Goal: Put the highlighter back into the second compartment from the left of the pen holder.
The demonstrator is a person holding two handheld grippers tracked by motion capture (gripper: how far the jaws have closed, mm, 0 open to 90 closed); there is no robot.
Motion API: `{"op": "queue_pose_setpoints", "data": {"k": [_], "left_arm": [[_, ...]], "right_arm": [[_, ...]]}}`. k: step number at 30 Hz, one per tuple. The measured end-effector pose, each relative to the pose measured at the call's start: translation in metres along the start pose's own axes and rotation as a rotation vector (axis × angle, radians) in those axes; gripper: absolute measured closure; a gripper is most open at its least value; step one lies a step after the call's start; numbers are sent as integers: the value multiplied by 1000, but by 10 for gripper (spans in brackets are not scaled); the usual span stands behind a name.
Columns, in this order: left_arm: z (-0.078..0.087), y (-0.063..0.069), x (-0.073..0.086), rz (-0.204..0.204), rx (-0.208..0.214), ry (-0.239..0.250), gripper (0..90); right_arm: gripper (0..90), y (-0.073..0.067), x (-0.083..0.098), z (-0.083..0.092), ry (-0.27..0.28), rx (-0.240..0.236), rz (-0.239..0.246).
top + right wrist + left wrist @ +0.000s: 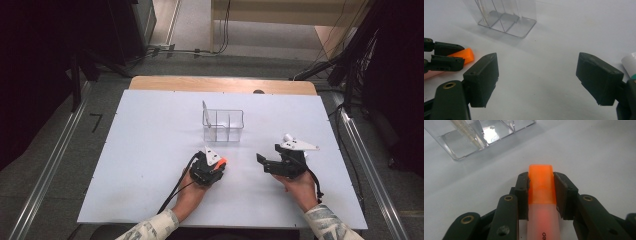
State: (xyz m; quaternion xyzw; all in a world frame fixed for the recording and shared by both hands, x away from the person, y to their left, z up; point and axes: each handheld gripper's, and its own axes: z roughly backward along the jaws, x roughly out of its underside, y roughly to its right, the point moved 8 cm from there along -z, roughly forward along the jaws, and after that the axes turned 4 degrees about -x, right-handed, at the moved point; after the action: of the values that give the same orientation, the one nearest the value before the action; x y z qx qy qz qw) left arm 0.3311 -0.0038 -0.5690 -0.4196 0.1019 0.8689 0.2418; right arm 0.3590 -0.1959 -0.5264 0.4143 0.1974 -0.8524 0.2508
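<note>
The highlighter (542, 195) lay on the table (150, 150) just before the organizer (223, 125), pinched near its cap by the left gripper (541, 192). The right gripper (536, 75) stood spread beside it. A shallow grip might let it slip.

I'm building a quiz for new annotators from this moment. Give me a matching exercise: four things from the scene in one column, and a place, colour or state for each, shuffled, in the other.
Things:
1. highlighter
2. clear organizer
3. right gripper
4. table

Descriptions:
A. white, flat, bears everything else
B. fingers spread wide, nothing between them
C. orange cap, clamped between the left gripper's fingers
D. see-through, with dividers, beyond both grippers

Pairs: 1-C, 2-D, 3-B, 4-A
</note>
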Motion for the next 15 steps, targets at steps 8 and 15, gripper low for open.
{"op": "queue_pose_setpoints", "data": {"k": [8, 15], "left_arm": [[6, 6, -9, 17, 37, 29, 679], [10, 0, -23, 55, 33, 59, 678]], "right_arm": [[174, 0, -1, 1, 5, -3, -1], [174, 0, -1, 1, 5, -4, -2]]}}
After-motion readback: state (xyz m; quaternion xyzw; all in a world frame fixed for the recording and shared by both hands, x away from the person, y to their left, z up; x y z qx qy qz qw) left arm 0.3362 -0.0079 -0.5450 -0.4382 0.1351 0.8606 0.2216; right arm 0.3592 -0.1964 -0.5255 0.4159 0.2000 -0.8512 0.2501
